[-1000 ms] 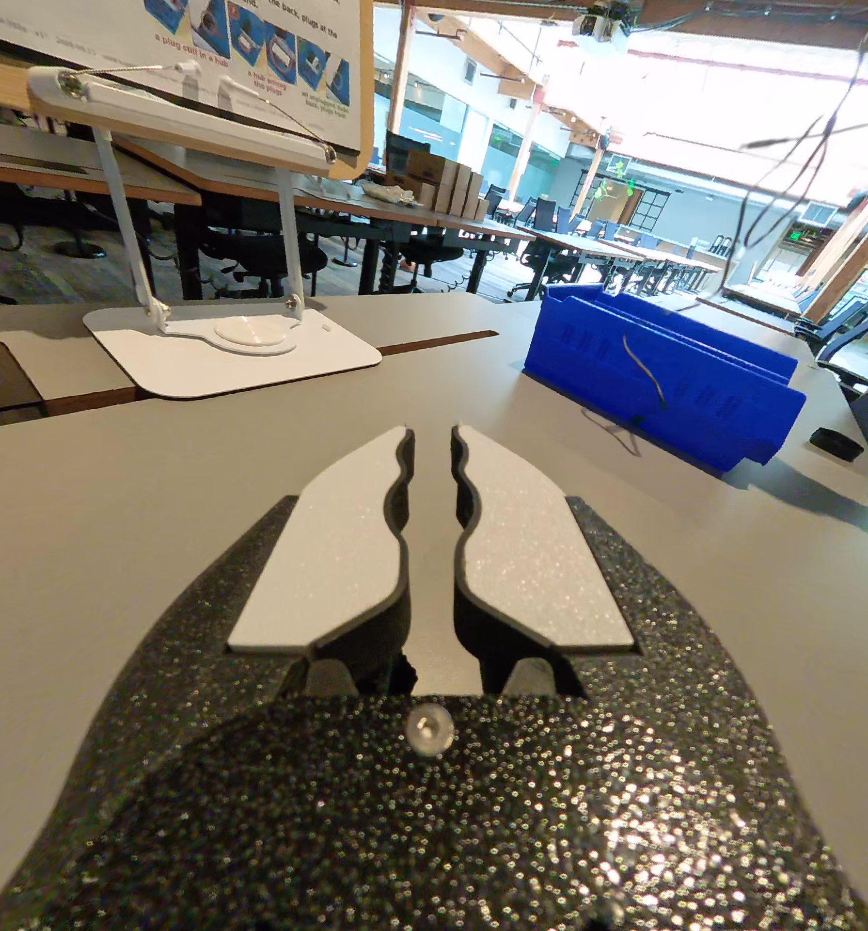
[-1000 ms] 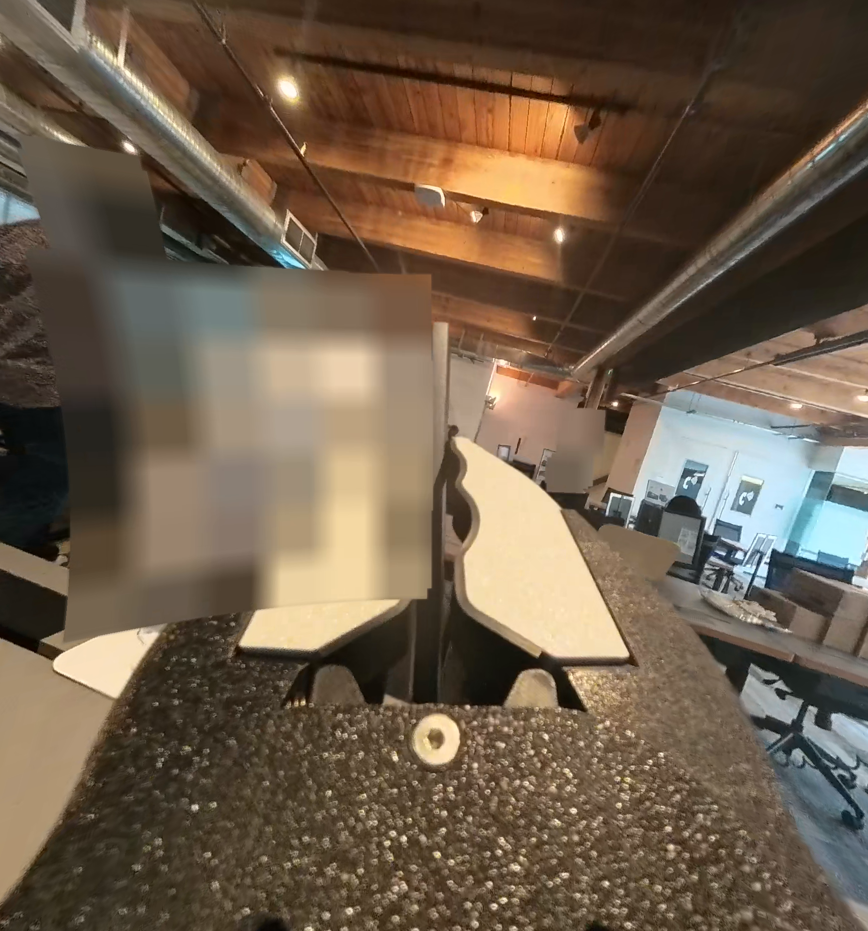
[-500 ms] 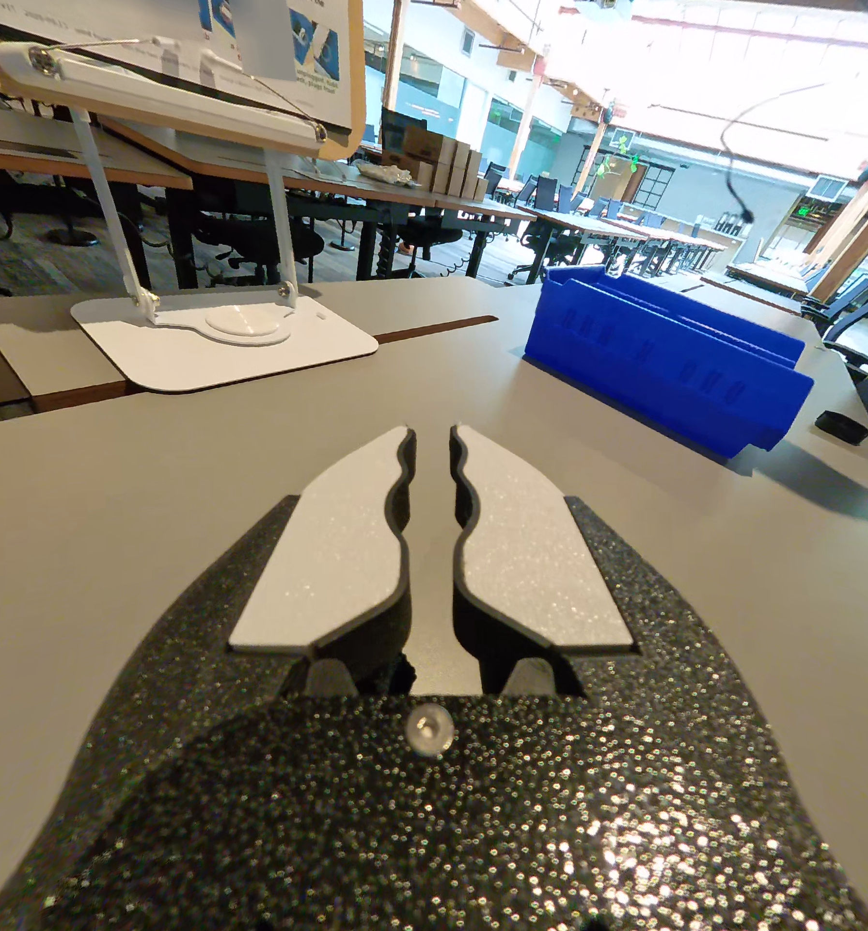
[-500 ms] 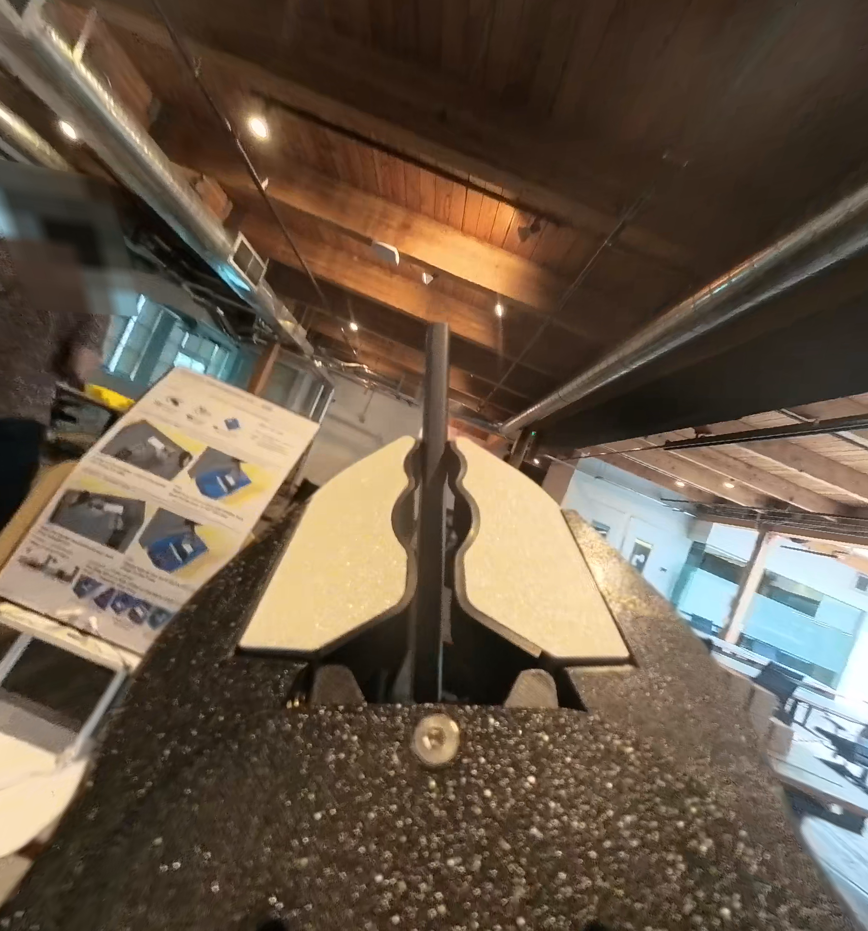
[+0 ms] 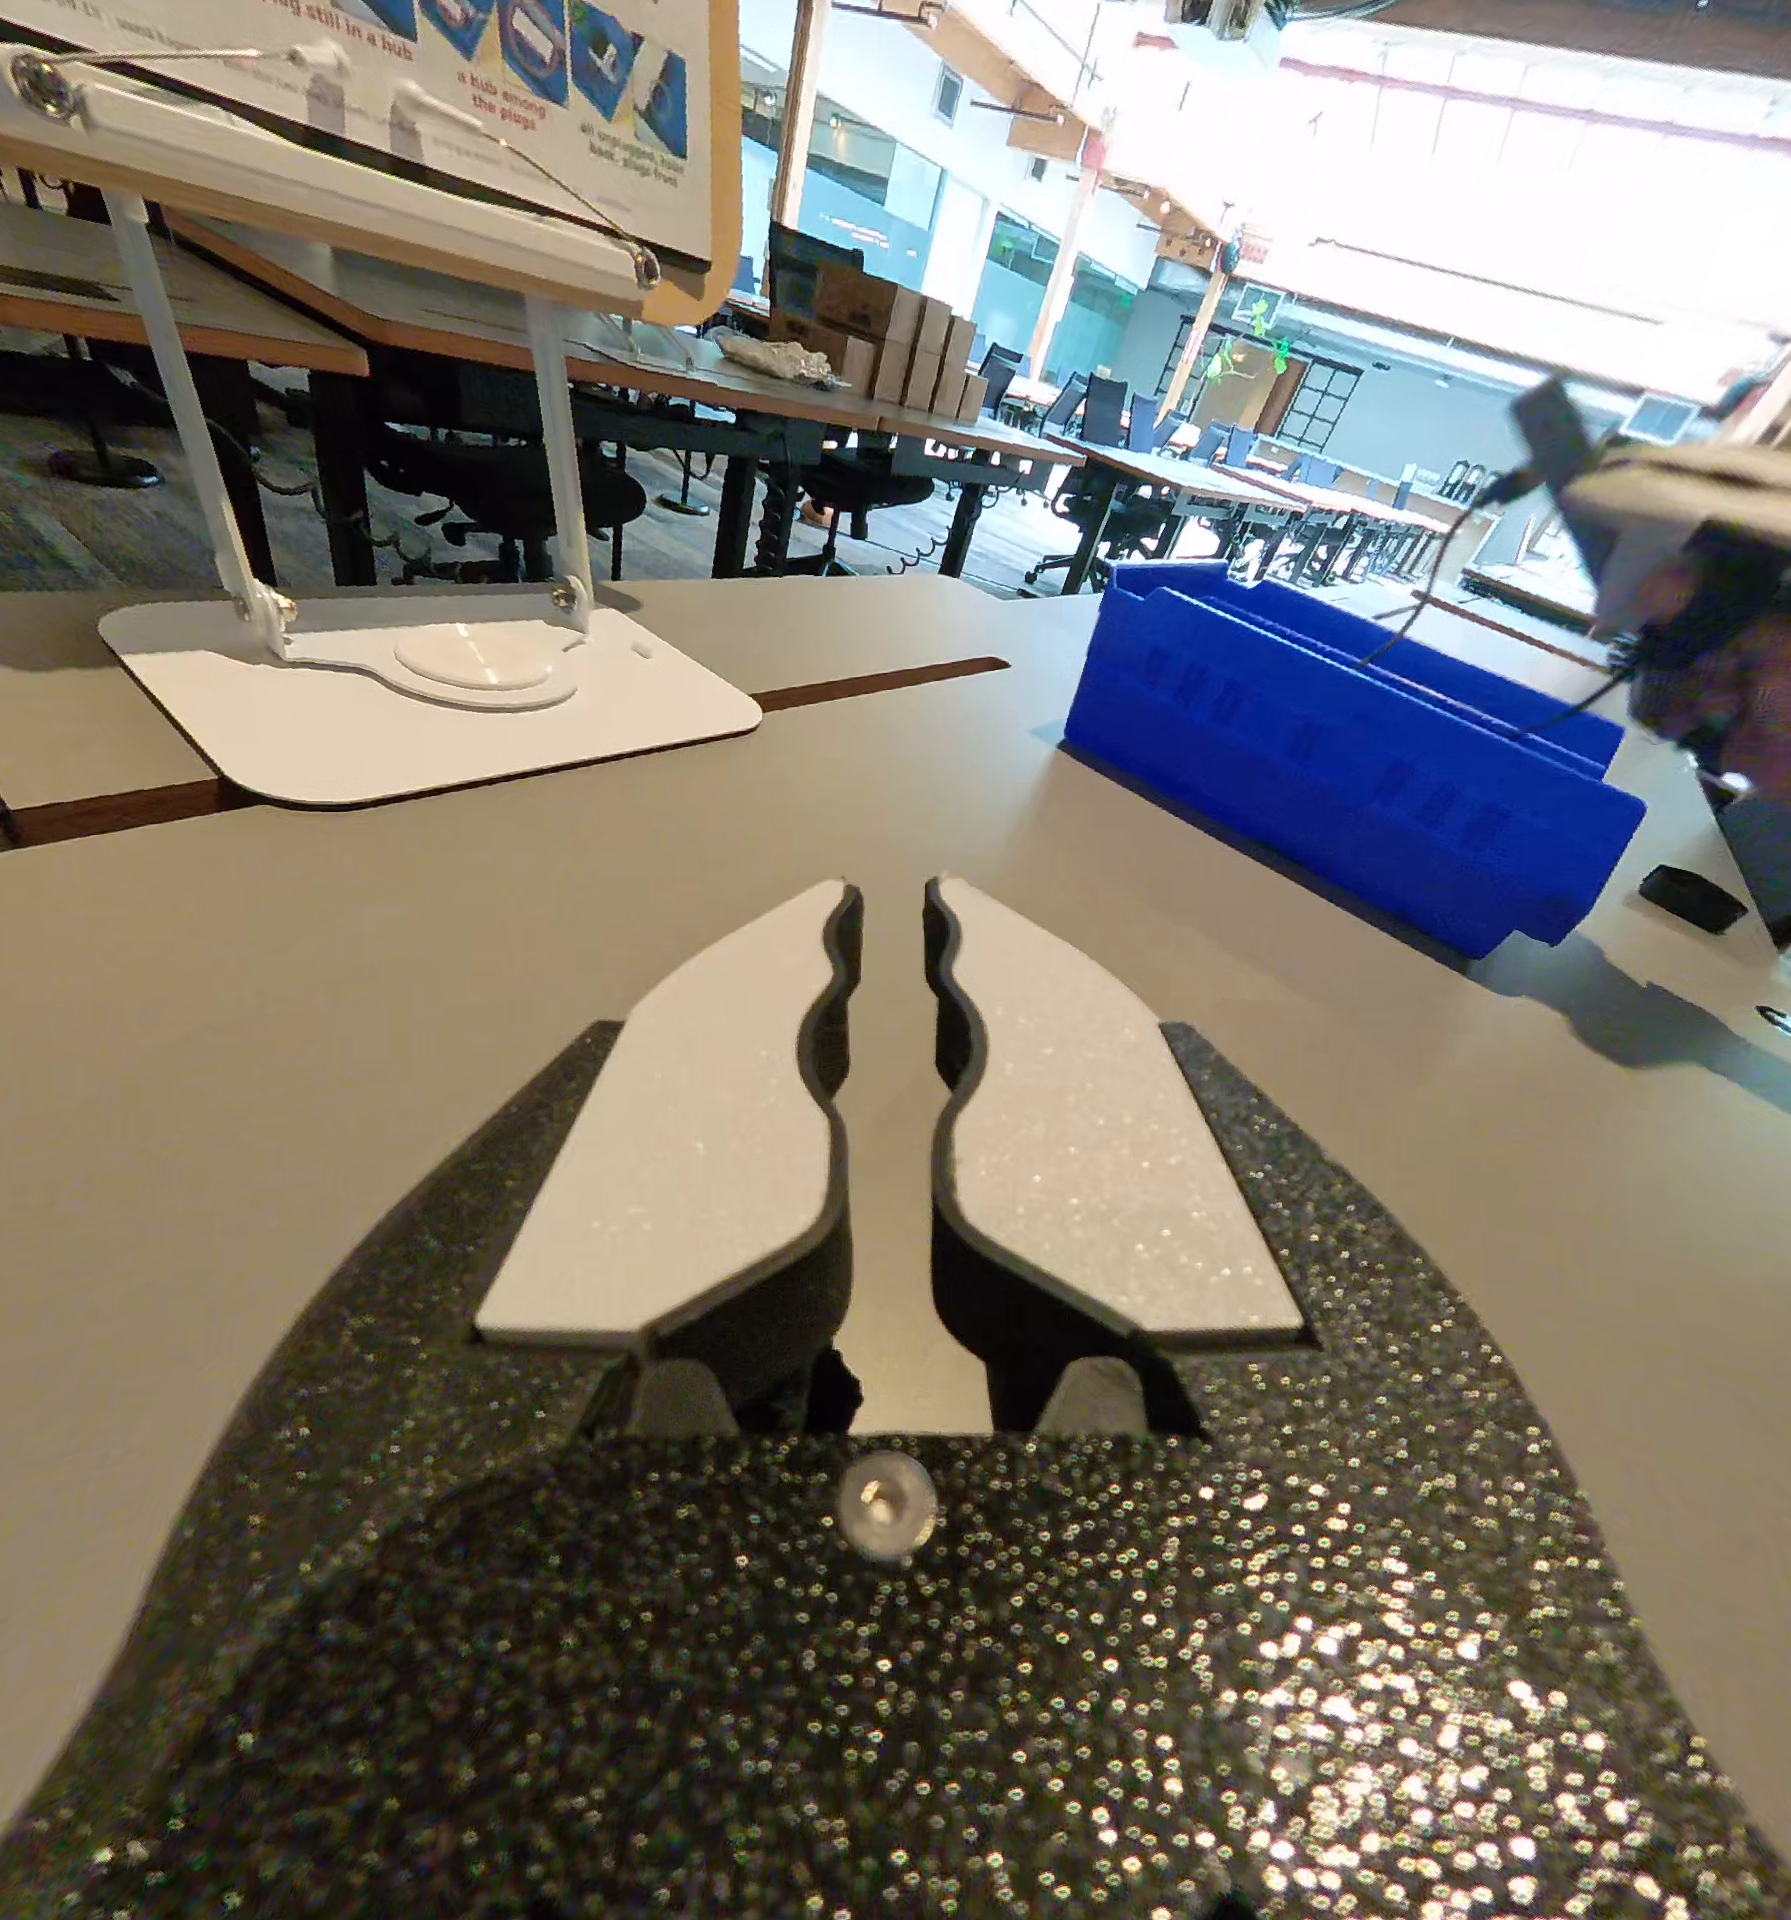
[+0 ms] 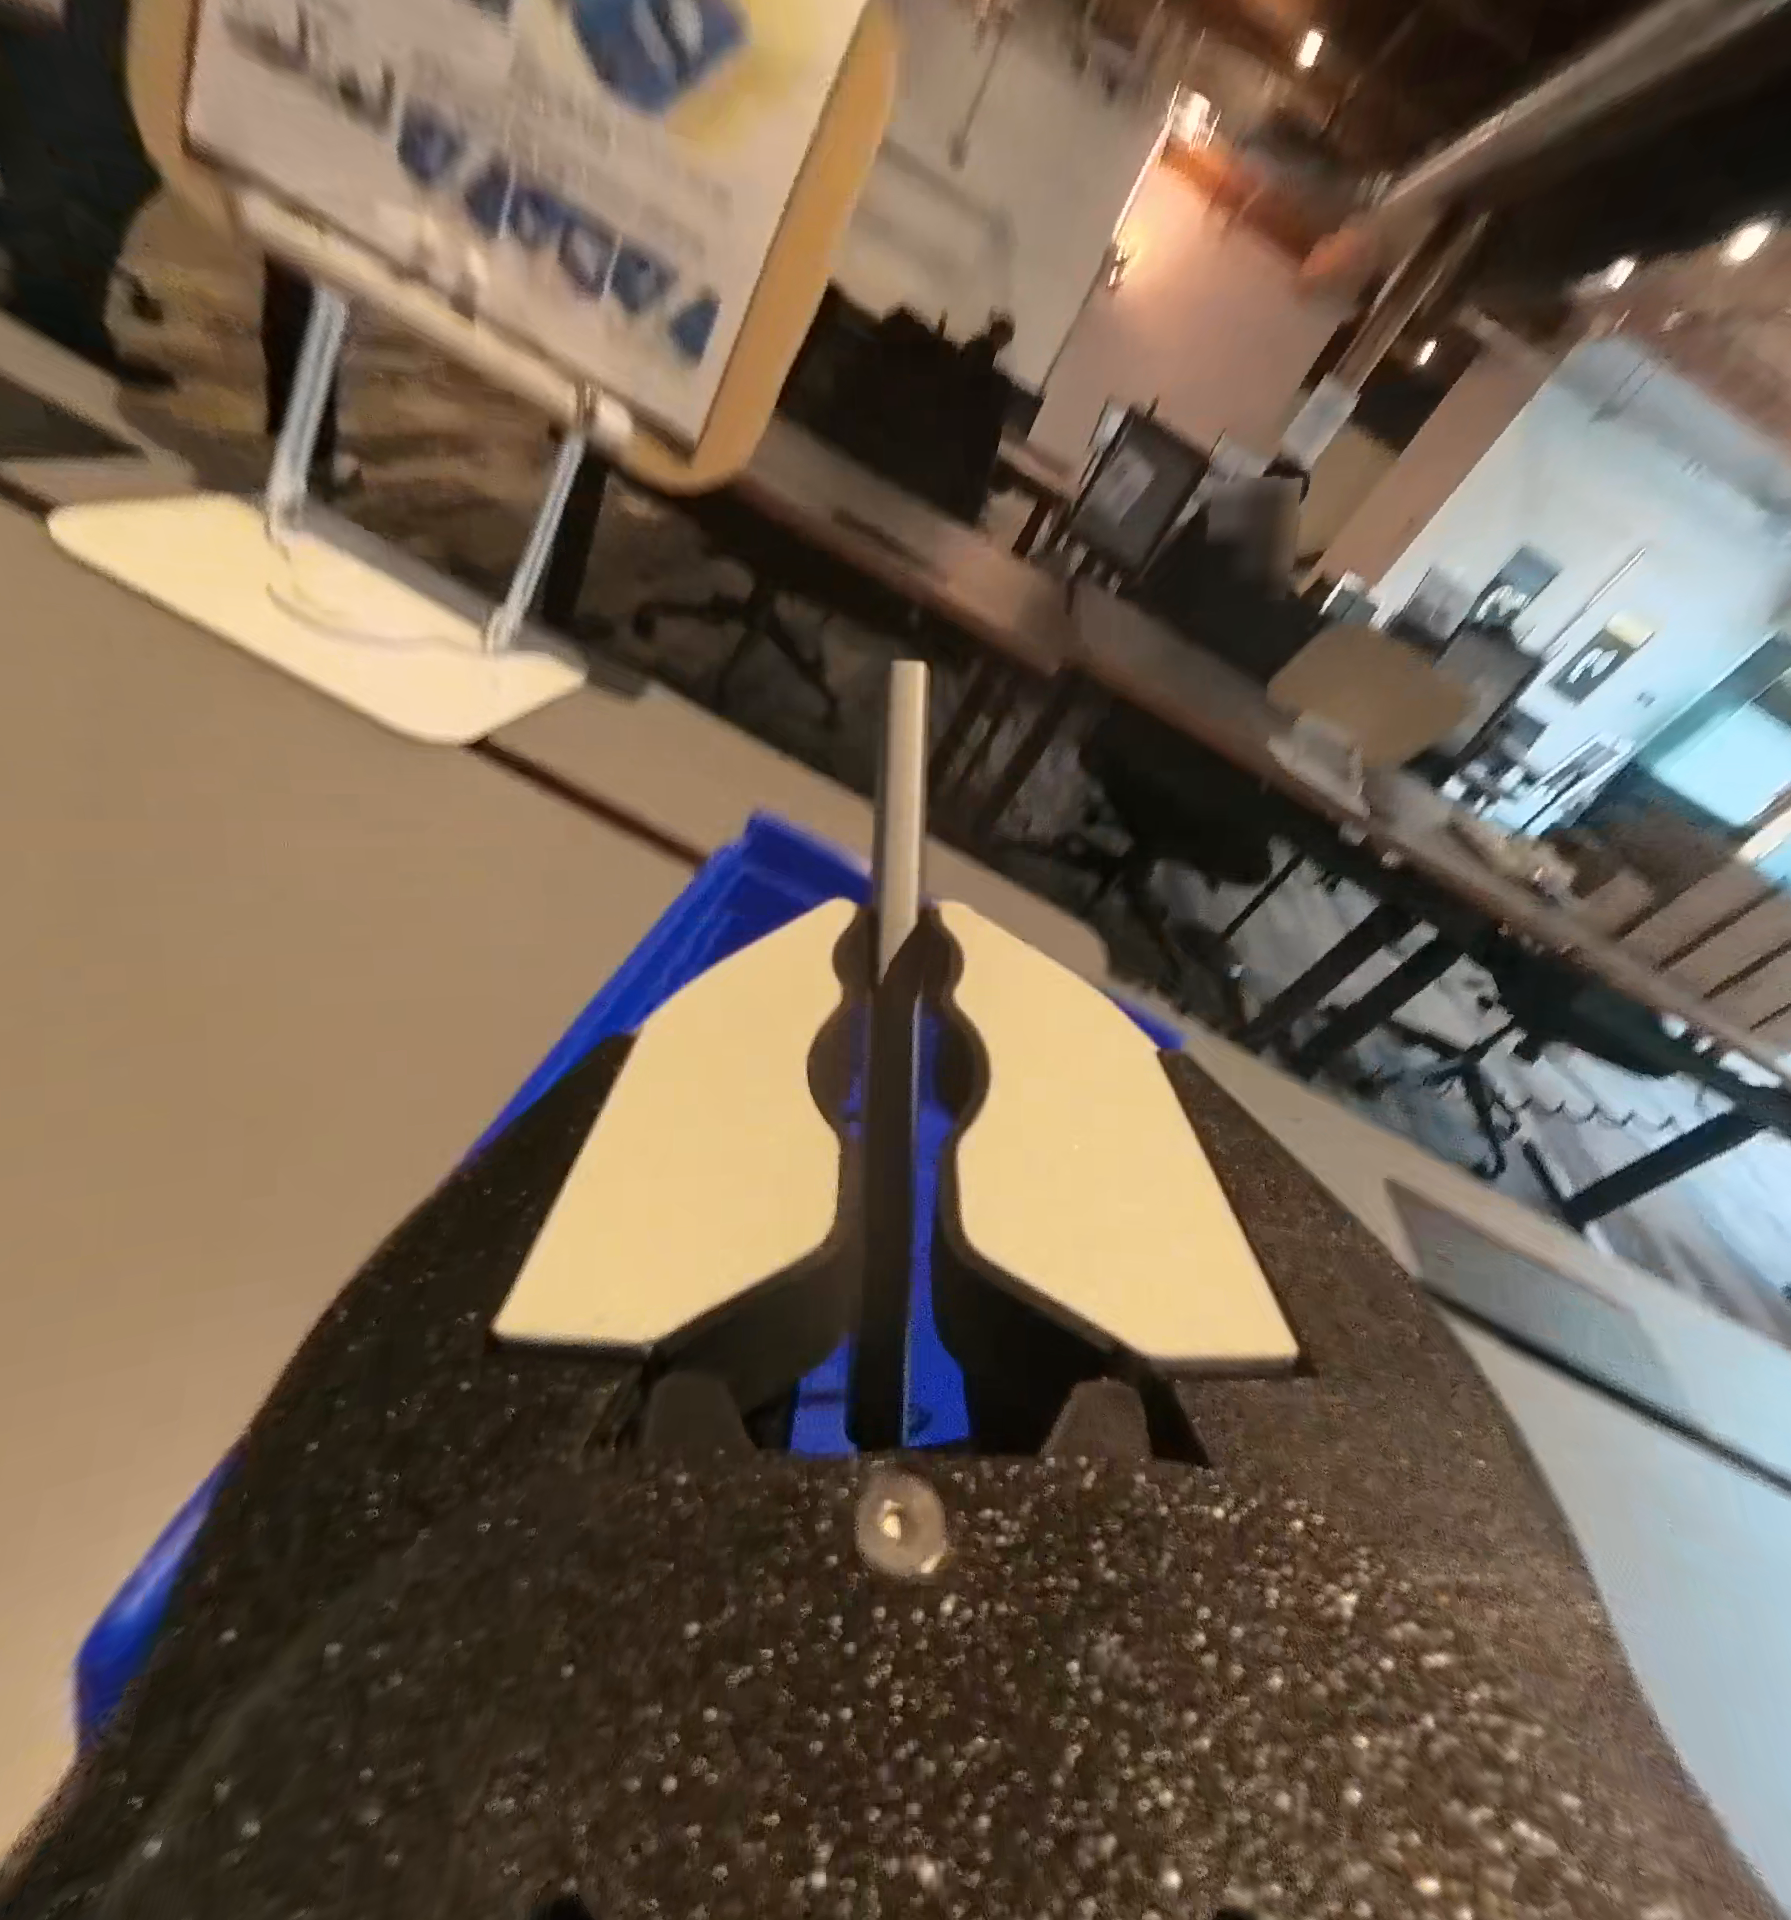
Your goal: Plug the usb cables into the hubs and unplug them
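In the left wrist view, the left claw [image 5: 889,896] is hovering low over the grey tabletop [image 5: 247,1039], its two pale fingers [image 5: 693,1122] standing a narrow gap apart with nothing between them, so it is open and empty. The blue hub holder [image 5: 1348,769] is sitting ahead and to the right of that claw, well apart from it, toward the tabletop's far right edge. A thin dark usb cable [image 5: 1410,623] is rising out of the holder's top and running up to the right claw [image 5: 1701,582], which is showing blurred at the right side above the holder's far end; its grip cannot be made out from here. A white stand [image 5: 434,686] carrying a printed board [image 5: 517,94] is resting near the tabletop's far left edge, well clear of the holder. A small black object [image 5: 1691,896] is lying just beyond the holder's right end.

In the right wrist view, which is blurred, the right claw [image 6: 896,914] is pinching a thin dark plug [image 6: 896,790] edge-on between its fingertips [image 6: 984,935], which are pressing against it on both sides. The plug's grey tip is sticking out past the fingertips. The blue hub holder [image 6: 766,883] is lying directly beneath and just ahead of this claw, largely hidden by it; whether the plug is touching the holder cannot be told. The white stand [image 6: 330,613] and its board [image 6: 517,197] are standing farther off toward the tabletop's [image 6: 195,883] far left edge.
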{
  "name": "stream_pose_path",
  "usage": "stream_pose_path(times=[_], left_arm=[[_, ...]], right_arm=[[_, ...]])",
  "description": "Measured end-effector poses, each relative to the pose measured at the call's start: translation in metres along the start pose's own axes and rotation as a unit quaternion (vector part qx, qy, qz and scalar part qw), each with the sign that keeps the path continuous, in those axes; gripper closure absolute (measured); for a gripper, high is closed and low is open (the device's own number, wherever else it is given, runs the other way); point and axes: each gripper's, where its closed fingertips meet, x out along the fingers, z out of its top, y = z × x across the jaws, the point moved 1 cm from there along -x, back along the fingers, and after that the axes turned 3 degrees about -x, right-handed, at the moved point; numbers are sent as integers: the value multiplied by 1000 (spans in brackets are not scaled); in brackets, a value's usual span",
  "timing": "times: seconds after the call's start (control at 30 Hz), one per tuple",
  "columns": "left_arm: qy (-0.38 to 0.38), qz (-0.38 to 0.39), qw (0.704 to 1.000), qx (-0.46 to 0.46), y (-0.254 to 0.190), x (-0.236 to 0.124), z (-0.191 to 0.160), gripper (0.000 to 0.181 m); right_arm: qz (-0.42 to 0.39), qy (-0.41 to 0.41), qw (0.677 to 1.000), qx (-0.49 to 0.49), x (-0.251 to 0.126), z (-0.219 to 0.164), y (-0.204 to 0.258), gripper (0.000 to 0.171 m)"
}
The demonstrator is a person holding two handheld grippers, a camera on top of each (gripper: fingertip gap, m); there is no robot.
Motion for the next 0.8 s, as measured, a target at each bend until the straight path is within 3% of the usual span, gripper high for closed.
stream_pose_path(times=[0.13,0.43,0.8], left_arm=[[-3,0,1000,-3,1,-1,1,171],[0,-6,1000,-5,-1,0,0,171],[-7,-13,1000,-8,-6,-5,0,171]], right_arm=[[21,64,998,7,10,-48,26,161],[45,215,975,-13,8,-106,42,159],[-4,298,954,-34,-7,-107,27,131]])
